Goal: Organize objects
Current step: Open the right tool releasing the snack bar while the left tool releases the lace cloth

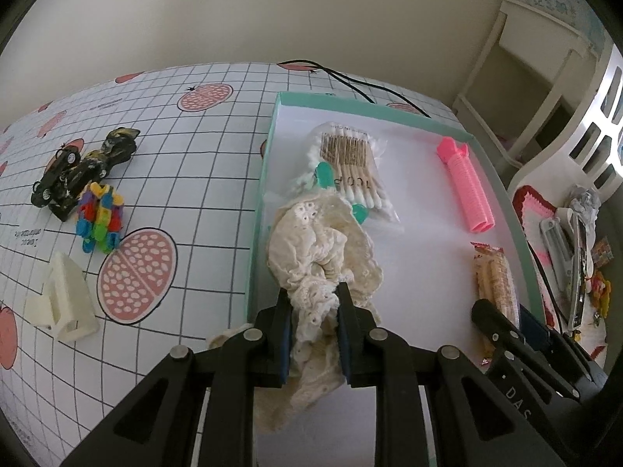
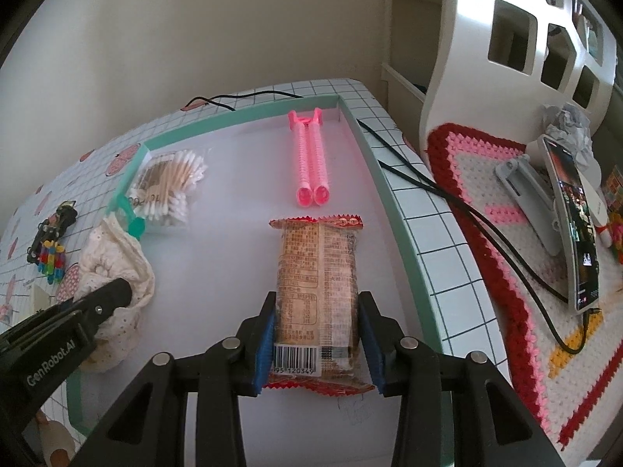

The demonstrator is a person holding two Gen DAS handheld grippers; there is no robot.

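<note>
A cream lace cloth (image 1: pixel 311 249) hangs over the left rim of the teal-edged white tray (image 1: pixel 257 202), and my left gripper (image 1: pixel 314 292) is shut on its lower folds. In the right wrist view, my right gripper (image 2: pixel 317 297) is shut on a clear-wrapped snack packet (image 2: pixel 317 257) that rests on the tray floor (image 2: pixel 218 241). Farther back in the tray lie a bag of cotton swabs (image 1: pixel 350 171) with teal clips (image 1: pixel 323 173) and a pink ribbed roller (image 1: pixel 467 186). The cloth (image 2: pixel 117 249) sits to the left of the packet.
On the gridded tablecloth left of the tray lie a black toy car (image 1: pixel 78 167), a colourful clip bundle (image 1: pixel 99 218) and a white plastic stand (image 1: pixel 62 299). Right of the tray are a black cable (image 2: pixel 428 183), a crochet mat (image 2: pixel 506 214) and a phone on a stand (image 2: pixel 576 225).
</note>
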